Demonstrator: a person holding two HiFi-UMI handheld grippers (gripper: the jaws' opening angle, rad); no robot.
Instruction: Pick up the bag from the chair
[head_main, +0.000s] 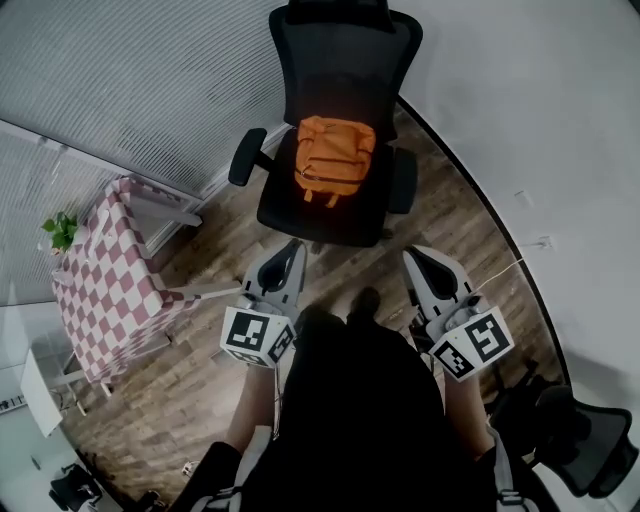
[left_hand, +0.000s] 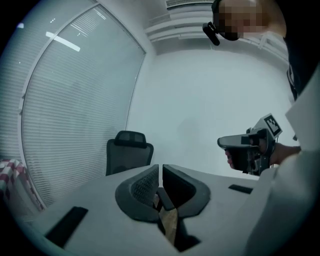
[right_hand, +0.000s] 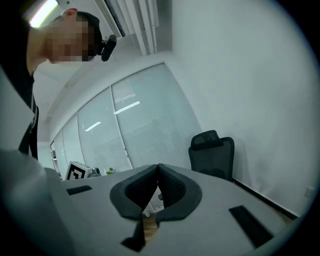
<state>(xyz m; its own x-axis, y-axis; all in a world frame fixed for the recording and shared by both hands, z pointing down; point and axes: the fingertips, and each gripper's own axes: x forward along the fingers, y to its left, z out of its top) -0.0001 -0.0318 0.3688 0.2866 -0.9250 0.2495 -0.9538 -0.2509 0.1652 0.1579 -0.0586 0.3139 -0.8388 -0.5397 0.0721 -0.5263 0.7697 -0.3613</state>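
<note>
Bag (head_main: 334, 160), orange, lies on the seat of the black chair (head_main: 340, 60), against the backrest. Both grippers are held on the near side of the chair, well apart from the bag. The left gripper (head_main: 291, 252) has its jaws pressed together with nothing between them. The right gripper (head_main: 419, 258) is likewise closed and empty. A checked table (head_main: 100, 290) stands left of the chair, with a plant (head_main: 60, 231) beside it.

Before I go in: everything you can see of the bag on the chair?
The bag is an orange backpack of soft-looking fabric, with a front pocket and a short strap hanging at its near end. It lies on the seat of the black office chair, toward the backrest; nothing else touches it.
</note>
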